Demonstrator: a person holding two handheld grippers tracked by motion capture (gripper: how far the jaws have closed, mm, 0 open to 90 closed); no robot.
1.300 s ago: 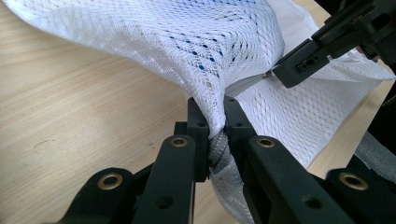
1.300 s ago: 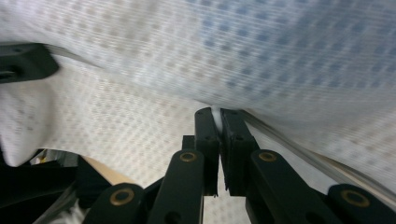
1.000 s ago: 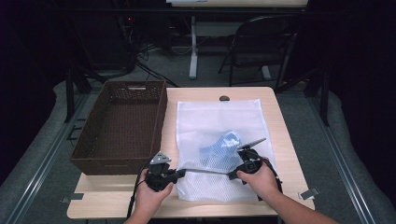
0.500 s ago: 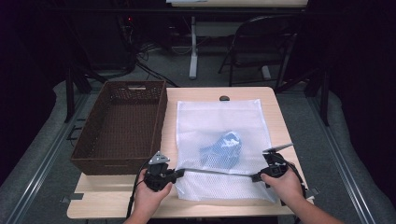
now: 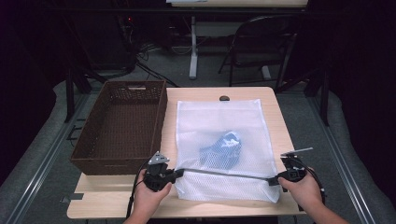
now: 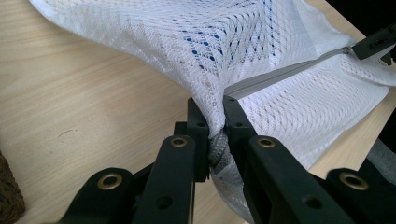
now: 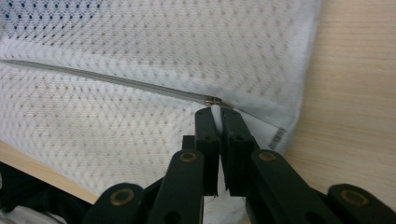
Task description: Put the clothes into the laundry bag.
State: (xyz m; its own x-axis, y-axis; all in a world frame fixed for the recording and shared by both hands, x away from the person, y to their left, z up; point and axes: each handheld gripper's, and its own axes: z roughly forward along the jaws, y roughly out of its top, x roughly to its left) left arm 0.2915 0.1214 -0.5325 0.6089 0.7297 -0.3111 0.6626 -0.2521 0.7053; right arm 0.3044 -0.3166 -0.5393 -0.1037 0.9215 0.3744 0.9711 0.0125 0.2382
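Note:
A white mesh laundry bag [image 5: 219, 121] lies flat on the wooden table [image 5: 282, 126], with a blue garment [image 5: 222, 148] inside it. Its grey zipper [image 5: 224, 175] runs taut along the near edge. My left gripper [image 5: 179, 173] is shut on the bag's left corner at the zipper's end [image 6: 214, 112]. At the bag's right corner, my right gripper [image 5: 273, 179] is shut on the zipper pull [image 7: 214, 100]. The zipper [image 7: 102, 79] stretches away to the left of the jaws. In the left gripper view, the right gripper [image 6: 373, 43] appears far off at the zipper's other end.
A brown wicker basket [image 5: 161, 116] stands on the left half of the table, its near corner just behind my left hand. A small black object [image 5: 224, 98] sits at the table's far edge. A folding chair [image 5: 261, 42] and cables lie beyond the table.
My right gripper has travelled right along the zipper, from near the bag's middle to its right corner. The left gripper has stayed on the left corner.

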